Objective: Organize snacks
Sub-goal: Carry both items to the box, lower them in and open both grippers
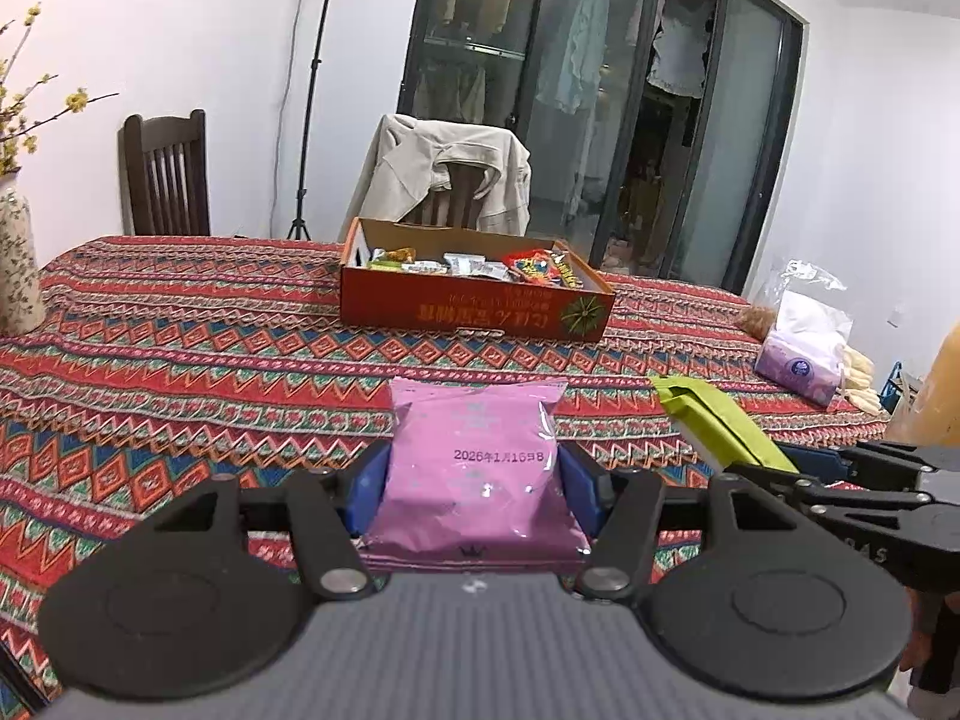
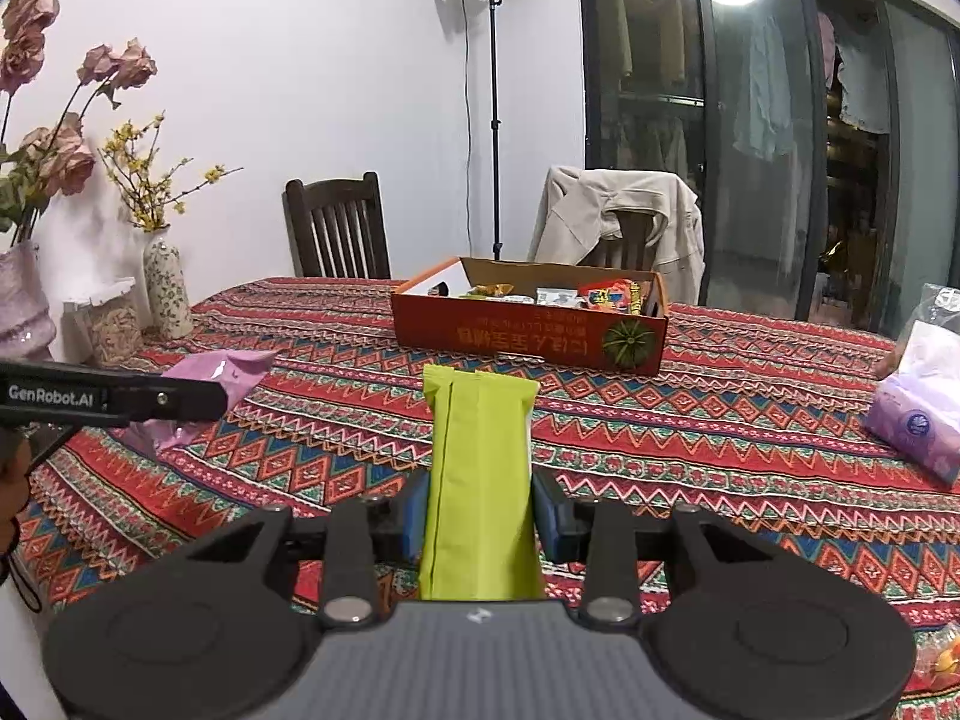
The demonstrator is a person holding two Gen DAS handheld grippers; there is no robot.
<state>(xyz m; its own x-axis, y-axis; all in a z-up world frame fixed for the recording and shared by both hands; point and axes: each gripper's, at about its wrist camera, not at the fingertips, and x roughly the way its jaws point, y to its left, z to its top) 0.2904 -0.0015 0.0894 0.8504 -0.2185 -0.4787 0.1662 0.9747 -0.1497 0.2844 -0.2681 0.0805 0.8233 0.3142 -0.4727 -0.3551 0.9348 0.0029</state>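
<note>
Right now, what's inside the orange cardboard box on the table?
The orange cardboard box holds assorted small snack packets, including a red one and a yellow one. Its near wall hides whatever lies lower down.

The left gripper (image 1: 474, 483) holds a pink snack packet (image 1: 474, 468) clamped between its two blue pads (image 1: 367, 489), the packet sticking out forward past the fingertips with a printed date on its face. Straight ahead of the fingers, well beyond the packet, an open orange cardboard box (image 1: 474, 306) of assorted snacks sits on the patterned tablecloth (image 1: 180, 348). To the right of the fingers, the right gripper (image 1: 798, 468) carries a green packet (image 1: 714, 420). Further right lies a purple tissue pack (image 1: 801, 363).
</note>
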